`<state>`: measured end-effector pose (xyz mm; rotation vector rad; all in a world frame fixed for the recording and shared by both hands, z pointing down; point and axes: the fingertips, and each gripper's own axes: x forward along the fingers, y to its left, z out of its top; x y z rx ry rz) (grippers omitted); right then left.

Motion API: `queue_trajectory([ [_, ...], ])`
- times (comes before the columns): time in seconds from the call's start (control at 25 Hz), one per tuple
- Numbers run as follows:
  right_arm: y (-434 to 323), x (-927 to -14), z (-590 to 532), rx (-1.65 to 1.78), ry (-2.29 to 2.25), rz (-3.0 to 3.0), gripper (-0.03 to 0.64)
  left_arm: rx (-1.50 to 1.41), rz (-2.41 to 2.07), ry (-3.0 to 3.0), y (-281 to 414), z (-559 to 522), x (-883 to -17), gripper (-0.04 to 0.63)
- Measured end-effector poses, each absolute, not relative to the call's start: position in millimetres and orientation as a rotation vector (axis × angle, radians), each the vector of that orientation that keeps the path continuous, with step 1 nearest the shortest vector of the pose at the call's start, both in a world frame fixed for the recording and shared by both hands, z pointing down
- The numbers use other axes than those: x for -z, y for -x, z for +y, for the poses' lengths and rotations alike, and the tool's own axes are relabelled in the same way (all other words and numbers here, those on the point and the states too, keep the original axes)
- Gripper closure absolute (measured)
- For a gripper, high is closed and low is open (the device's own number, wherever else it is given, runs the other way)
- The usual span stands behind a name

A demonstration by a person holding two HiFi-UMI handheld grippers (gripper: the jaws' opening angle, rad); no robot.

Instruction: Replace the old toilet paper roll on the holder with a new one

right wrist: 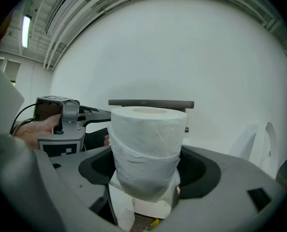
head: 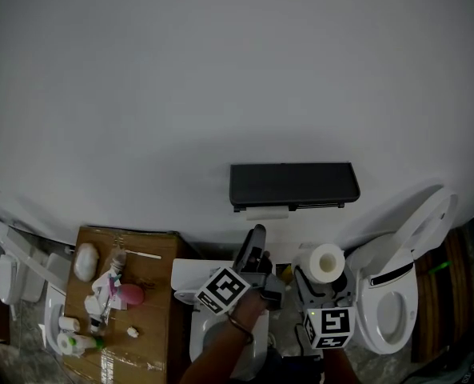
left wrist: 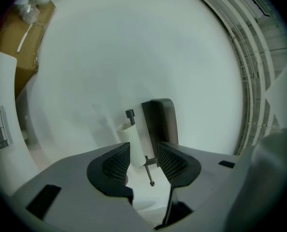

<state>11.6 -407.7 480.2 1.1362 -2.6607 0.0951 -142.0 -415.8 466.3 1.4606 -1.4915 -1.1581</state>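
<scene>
At far left a cardboard box (head: 153, 326) carries small bottles (head: 75, 342) and a pink thing (head: 130, 294) on top, none inside that I can see. Next, the left gripper (left wrist: 143, 159) faces the holder (head: 292, 184), fingers (left wrist: 115, 164) apart and gripping nothing; the old roll (left wrist: 131, 143), down to a thin white tube, sits on the holder's rod (left wrist: 148, 170) just beyond them. Right of that, the right gripper (right wrist: 145, 167) has its fingers (right wrist: 201, 170) spread wide and clamped on the new roll (right wrist: 145, 144), upright, near the holder. Removal of the old roll looks to be the step in hand: the left fingers need to close on the tube and slide it off. At far right a toilet (head: 413, 309) stands lid up
</scene>
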Motion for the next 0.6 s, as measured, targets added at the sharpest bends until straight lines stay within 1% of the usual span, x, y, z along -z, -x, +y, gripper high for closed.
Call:
queue_trajectory([
  [0.2,-12,-485,-417,-0.105,-1.132,-2.655,0.265,1.210,-1.452,-1.413,148,-434,-475,0.335],
  [0.36,-11,-491,-424,-0.112,-1.125,-2.645,0.265,1.241,-1.428,-1.401,151,-448,-478,0.315],
  [0.6,-11,-500,-434,-0.124,-1.121,-2.628,0.265,1.335,-1.346,-1.384,155,-473,-475,0.304],
])
